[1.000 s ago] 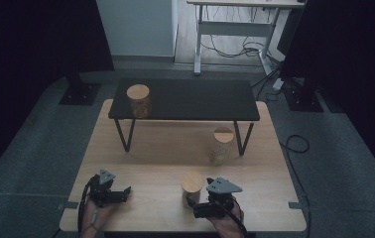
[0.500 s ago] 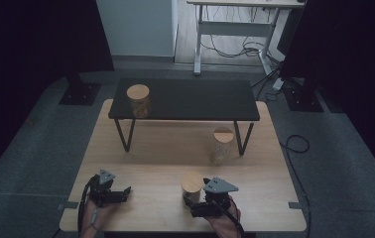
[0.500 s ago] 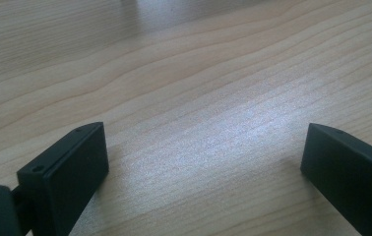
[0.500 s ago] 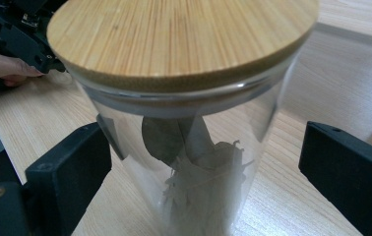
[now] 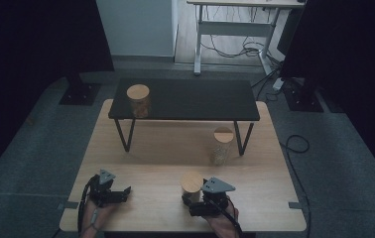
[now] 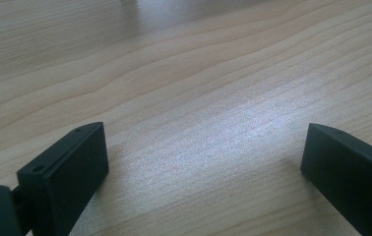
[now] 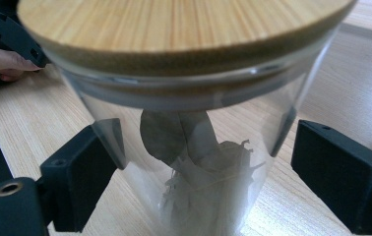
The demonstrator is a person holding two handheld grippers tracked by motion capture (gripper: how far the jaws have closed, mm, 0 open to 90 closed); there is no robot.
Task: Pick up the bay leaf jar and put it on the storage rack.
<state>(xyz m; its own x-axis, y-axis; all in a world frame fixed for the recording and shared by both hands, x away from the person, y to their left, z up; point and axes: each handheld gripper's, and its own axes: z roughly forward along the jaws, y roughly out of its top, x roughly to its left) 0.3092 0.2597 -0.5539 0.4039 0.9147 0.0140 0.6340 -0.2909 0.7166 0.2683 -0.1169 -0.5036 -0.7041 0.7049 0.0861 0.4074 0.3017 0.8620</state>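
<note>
A glass jar [image 5: 192,181] with a bamboo lid stands on the wooden table [image 5: 165,148] near its front edge. In the right gripper view the jar [image 7: 194,123] has dried leaves inside and stands between my right gripper's [image 7: 199,177] two jaws. Those jaws have just been closing around it. The left pad looks to be at the glass, while the right pad stands a little off it. In the high view the right gripper [image 5: 191,201] sits just behind the jar. My left gripper [image 5: 124,192] rests low over bare wood at the front left, and its jaws [image 6: 203,162] stand wide open and empty.
A low black shelf [image 5: 185,99] stands across the back of the table, with a second lidded jar [image 5: 138,99] on its left end. A third jar [image 5: 221,145] stands on the table by the shelf's right leg. The other hand with its gripper [image 7: 7,34] shows beyond the near jar.
The right gripper has edged slightly left, closer around the near jar. The left gripper and all three jars have kept their places.
</note>
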